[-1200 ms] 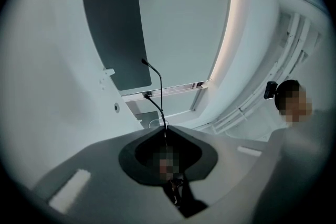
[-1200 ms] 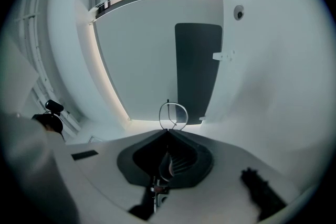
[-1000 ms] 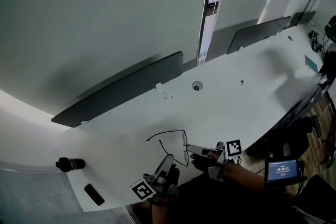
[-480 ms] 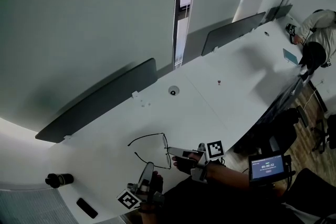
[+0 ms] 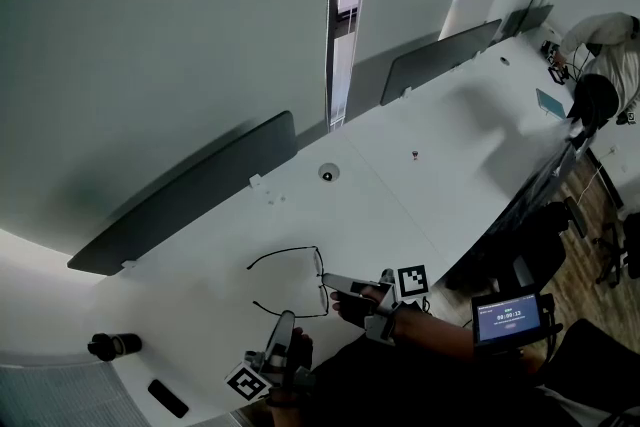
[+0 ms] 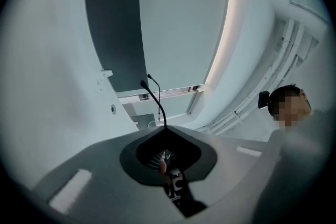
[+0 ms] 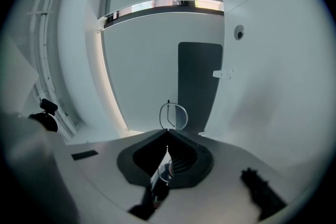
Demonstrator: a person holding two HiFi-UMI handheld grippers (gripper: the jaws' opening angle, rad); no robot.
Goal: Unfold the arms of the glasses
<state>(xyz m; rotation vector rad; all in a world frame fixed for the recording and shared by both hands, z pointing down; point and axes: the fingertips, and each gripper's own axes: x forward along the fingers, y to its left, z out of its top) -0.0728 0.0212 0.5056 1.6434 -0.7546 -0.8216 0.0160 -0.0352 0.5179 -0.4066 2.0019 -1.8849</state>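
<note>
Left gripper [image 5: 285, 318]: fingers clamped on lower temple arm [image 6: 154, 98] of thin black wire-framed glasses [image 5: 322, 267], over white worktop [image 5: 420, 195]. Arm now swung wider, roughly parallel with upper arm. Right gripper [image 5: 328, 281]: fingers pinching lens front. Unfolding appears nearly complete.

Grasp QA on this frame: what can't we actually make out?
- Head view: the glasses are too small and thin to judge how far they are opened. The screen text is unreadable. The black cylinder is too small to identify.
- Left gripper view: the left hand-held gripper is shut on a glasses arm, and its jaws hide the pinch point.
- Right gripper view: the right hand-held gripper, shut on the glasses, covers most of them. Only one lens shows clear.
</note>
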